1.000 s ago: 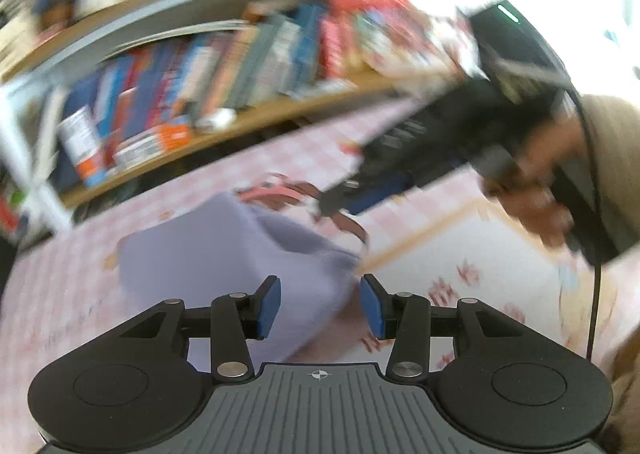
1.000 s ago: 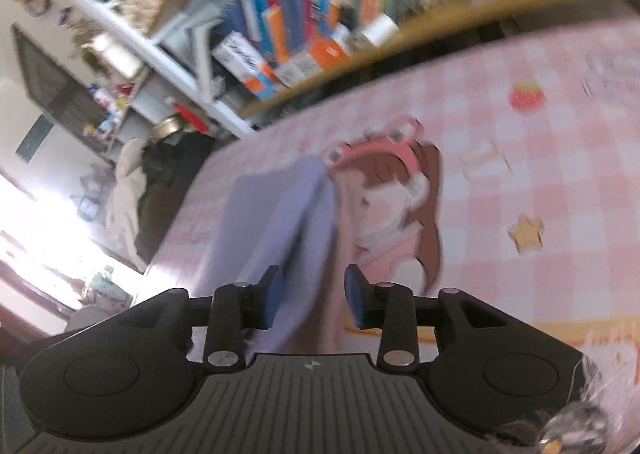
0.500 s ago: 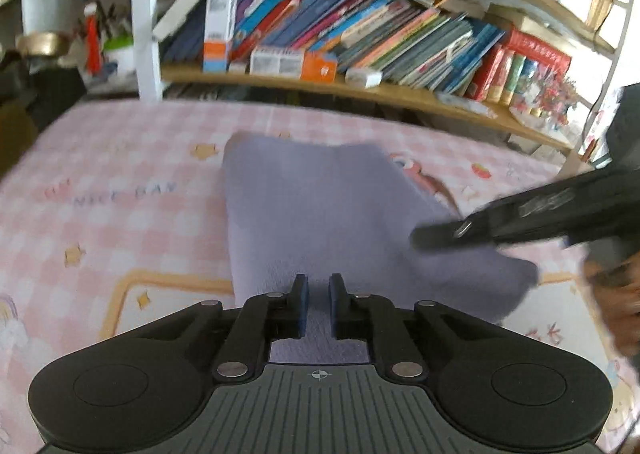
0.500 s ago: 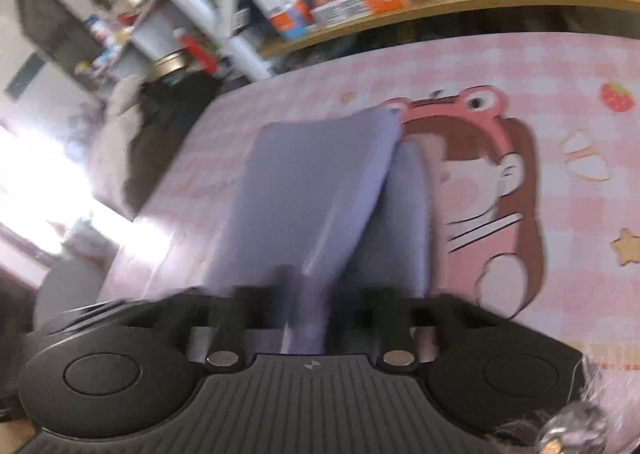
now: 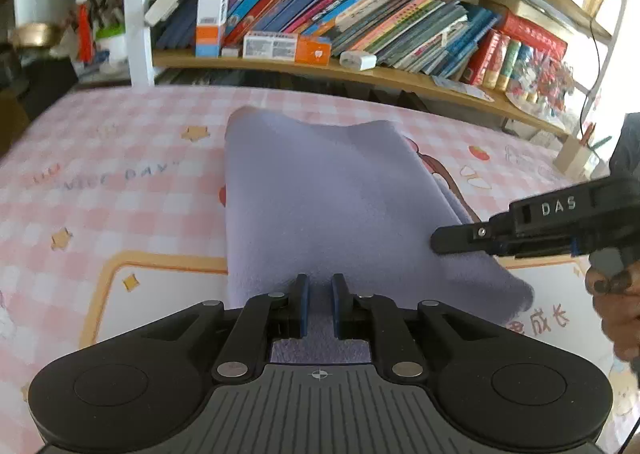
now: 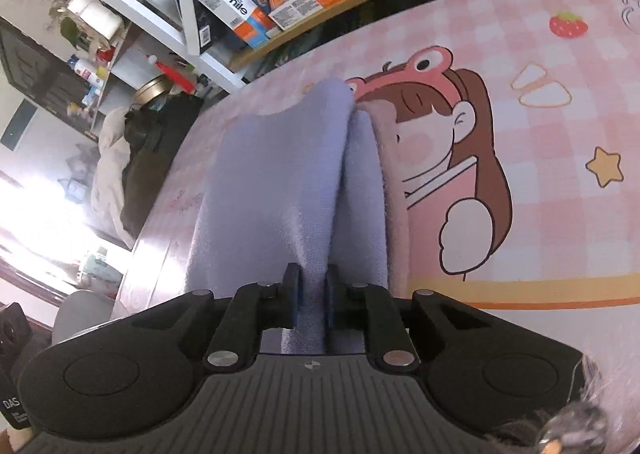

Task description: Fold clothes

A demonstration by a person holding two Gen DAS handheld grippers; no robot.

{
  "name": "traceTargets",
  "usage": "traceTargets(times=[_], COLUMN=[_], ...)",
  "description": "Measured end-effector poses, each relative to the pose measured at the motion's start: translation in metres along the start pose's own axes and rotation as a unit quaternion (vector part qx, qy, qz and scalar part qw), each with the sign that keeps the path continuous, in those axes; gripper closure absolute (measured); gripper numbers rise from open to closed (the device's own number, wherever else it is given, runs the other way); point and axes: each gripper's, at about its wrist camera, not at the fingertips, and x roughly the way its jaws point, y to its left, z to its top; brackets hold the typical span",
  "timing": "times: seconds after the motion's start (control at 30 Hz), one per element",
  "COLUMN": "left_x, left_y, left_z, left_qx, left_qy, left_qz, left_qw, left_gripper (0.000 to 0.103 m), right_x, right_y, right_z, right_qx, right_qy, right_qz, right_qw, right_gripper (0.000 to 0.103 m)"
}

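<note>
A lavender fleece cloth (image 5: 328,189) lies folded on the pink checked cartoon mat (image 5: 120,181), stretching away from me. My left gripper (image 5: 319,286) sits at its near edge with the fabric between the blue pads, which press on it; the jaws are opening slightly. In the right wrist view the cloth (image 6: 272,181) rises in a bunched ridge into my right gripper (image 6: 310,274). Its pads pinch that fold, and its jaws are opening too. In the left wrist view the right gripper (image 5: 440,242) reaches in from the right onto the cloth's right edge, held by a hand (image 5: 616,294).
A low wooden bookshelf (image 5: 320,25) packed with books and boxes runs along the mat's far side. A small wooden pen holder (image 5: 576,157) stands at the far right. Beyond the mat's left edge (image 6: 168,205) lie a dark bag and pale clothes (image 6: 148,141).
Both grippers came down from open, blurred positions above the cloth and closed on its near edge. The left view rolled level, and the right gripper settled lower on the right edge.
</note>
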Motion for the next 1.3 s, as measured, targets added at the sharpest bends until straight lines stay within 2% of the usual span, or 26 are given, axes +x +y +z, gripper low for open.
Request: traceTargets(times=[0.03, 0.1, 0.17, 0.23, 0.27, 0.3, 0.37, 0.4, 0.47, 0.53, 0.77, 0.83, 0.87, 0.9, 0.93, 1.0, 1.03, 1.07, 1.2, 1.3], left_x=[-0.004, -0.009, -0.01, -0.004, 0.0, 0.004, 0.006, 0.006, 0.007, 0.007, 0.004, 0.002, 0.0, -0.002, -0.005, -0.012, -0.017, -0.022, -0.035, -0.038], left_y=[-0.002, -0.003, -0.002, 0.0, 0.002, 0.003, 0.008, 0.009, 0.01, 0.008, 0.001, -0.002, -0.004, -0.005, -0.007, -0.01, -0.012, -0.013, -0.019, -0.026], left_z=[0.001, 0.004, 0.006, 0.005, 0.004, 0.003, 0.001, 0.001, -0.001, -0.003, -0.001, 0.0, 0.001, 0.002, 0.003, 0.003, 0.003, 0.003, 0.002, -0.001], left_qx=[0.007, 0.009, 0.006, 0.003, -0.001, -0.006, -0.023, -0.03, -0.036, -0.034, -0.009, -0.003, -0.001, 0.001, 0.002, 0.002, 0.001, 0.001, 0.0, -0.001], left_qy=[-0.007, -0.022, -0.028, -0.018, -0.011, -0.004, -0.002, -0.002, -0.002, 0.0, 0.007, 0.005, 0.004, 0.003, 0.0, -0.007, -0.012, -0.018, -0.027, -0.027], left_qz=[0.003, 0.001, 0.001, 0.007, 0.009, 0.012, 0.009, 0.006, 0.002, 0.003, 0.02, 0.028, 0.032, 0.037, 0.042, 0.053, 0.056, 0.058, 0.061, 0.06], left_qw=[0.9999, 0.9997, 0.9996, 0.9998, 0.9999, 0.9999, 0.9997, 0.9995, 0.9994, 0.9994, 0.9997, 0.9996, 0.9995, 0.9993, 0.9991, 0.9986, 0.9984, 0.9981, 0.9978, 0.9978], left_gripper=[0.09, 0.09, 0.09, 0.09, 0.09, 0.09, 0.09, 0.09, 0.09, 0.09, 0.09, 0.089, 0.087, 0.081, 0.075, 0.043, 0.037, 0.031, 0.024, 0.021], right_x=[0.0, 0.001, 0.002, 0.007, 0.012, 0.012, -0.001, -0.003, -0.004, 0.01, 0.01, 0.001, -0.004, -0.01, -0.018, -0.034, -0.041, -0.047, -0.069, -0.077], right_y=[0.002, 0.007, 0.012, 0.014, 0.014, 0.014, 0.019, 0.017, 0.012, 0.0, -0.002, 0.002, 0.004, 0.007, 0.009, 0.012, 0.012, 0.012, 0.005, 0.0], right_z=[0.001, 0.005, 0.008, 0.012, 0.013, 0.014, 0.013, 0.012, 0.012, 0.011, 0.007, 0.005, 0.005, 0.004, 0.003, 0.0, -0.002, -0.004, -0.012, -0.019], right_qx=[-0.005, -0.015, -0.025, -0.03, -0.03, -0.028, -0.036, -0.031, -0.017, 0.0, 0.001, -0.006, -0.013, -0.019, -0.027, -0.042, -0.046, -0.049, -0.04, -0.035], right_qy=[-0.003, -0.008, -0.013, -0.011, -0.005, -0.001, -0.025, -0.024, -0.019, 0.006, 0.003, -0.004, -0.01, -0.015, -0.024, -0.038, -0.045, -0.051, -0.068, -0.068], right_qz=[-0.002, -0.006, -0.009, -0.013, -0.015, -0.007, 0.023, 0.024, 0.019, -0.009, -0.006, -0.006, -0.007, -0.008, -0.005, -0.003, -0.007, -0.013, -0.039, -0.053], right_qw=[1.0, 1.0, 1.0, 0.999, 0.999, 1.0, 0.999, 0.999, 0.999, 1.0, 1.0, 1.0, 1.0, 1.0, 0.999, 0.998, 0.998, 0.997, 0.996, 0.996], right_gripper=[0.073, 0.067, 0.066, 0.071, 0.089, 0.092, 0.092, 0.092, 0.092, 0.092, 0.091, 0.083, 0.072, 0.06, 0.056, 0.045, 0.038, 0.035, 0.024, 0.021])
